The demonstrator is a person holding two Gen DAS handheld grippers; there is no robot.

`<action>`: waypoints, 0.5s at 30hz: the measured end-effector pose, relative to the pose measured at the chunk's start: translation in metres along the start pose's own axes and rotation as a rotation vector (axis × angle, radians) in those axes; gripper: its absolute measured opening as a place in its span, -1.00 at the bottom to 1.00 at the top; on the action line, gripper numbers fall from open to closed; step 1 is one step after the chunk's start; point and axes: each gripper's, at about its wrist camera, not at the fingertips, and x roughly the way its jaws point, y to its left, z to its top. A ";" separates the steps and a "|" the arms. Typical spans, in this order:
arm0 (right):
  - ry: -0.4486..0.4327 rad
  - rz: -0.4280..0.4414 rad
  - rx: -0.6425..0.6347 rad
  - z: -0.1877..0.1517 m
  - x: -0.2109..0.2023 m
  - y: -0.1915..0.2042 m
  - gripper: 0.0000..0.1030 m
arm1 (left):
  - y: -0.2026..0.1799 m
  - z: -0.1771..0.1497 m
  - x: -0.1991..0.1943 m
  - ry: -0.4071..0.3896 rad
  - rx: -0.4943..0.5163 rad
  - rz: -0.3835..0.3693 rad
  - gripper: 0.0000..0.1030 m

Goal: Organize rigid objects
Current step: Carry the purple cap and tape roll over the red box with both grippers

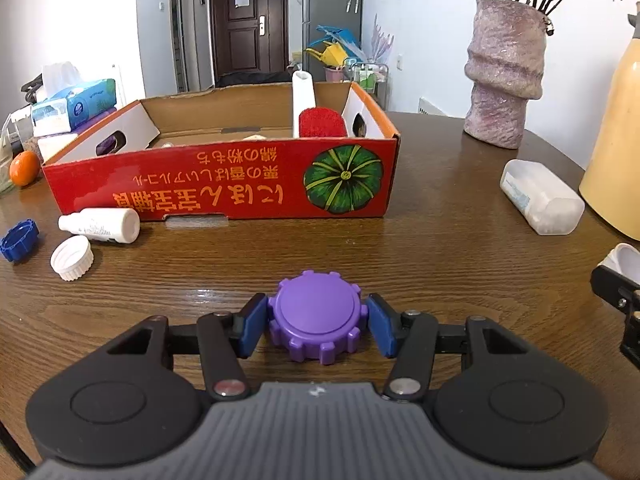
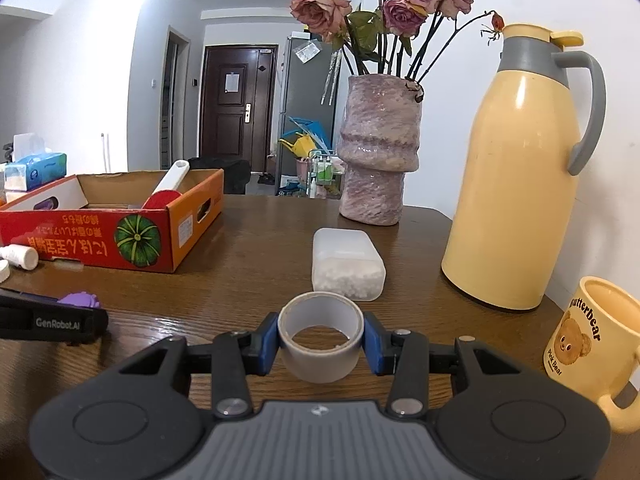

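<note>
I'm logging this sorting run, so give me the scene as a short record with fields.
left gripper: blue pads against the purple cap on the table
right gripper: shut on the tape roll
box: red cardboard, open, holds a red-and-white brush
loose on table: white bottle, white cap, blue cap, clear container

A pink vase (image 2: 378,150) with dried roses (image 2: 322,6) stands at the back of the brown table (image 2: 256,236). A tall yellow jug (image 2: 516,168) stands near it. A yellow bear mug (image 2: 592,344) sits just beside the jug. Far back are a dark door (image 2: 236,108), a tissue box (image 1: 76,106) and an orange (image 1: 24,167).
</note>
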 end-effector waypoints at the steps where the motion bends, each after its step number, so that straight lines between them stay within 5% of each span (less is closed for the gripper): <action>1: -0.001 0.000 0.002 0.000 -0.001 0.001 -0.19 | 0.000 0.000 -0.002 -0.006 0.003 0.001 0.07; 15: -0.018 0.006 0.037 0.000 -0.010 0.021 -0.19 | 0.019 0.002 -0.026 -0.076 -0.001 0.005 0.07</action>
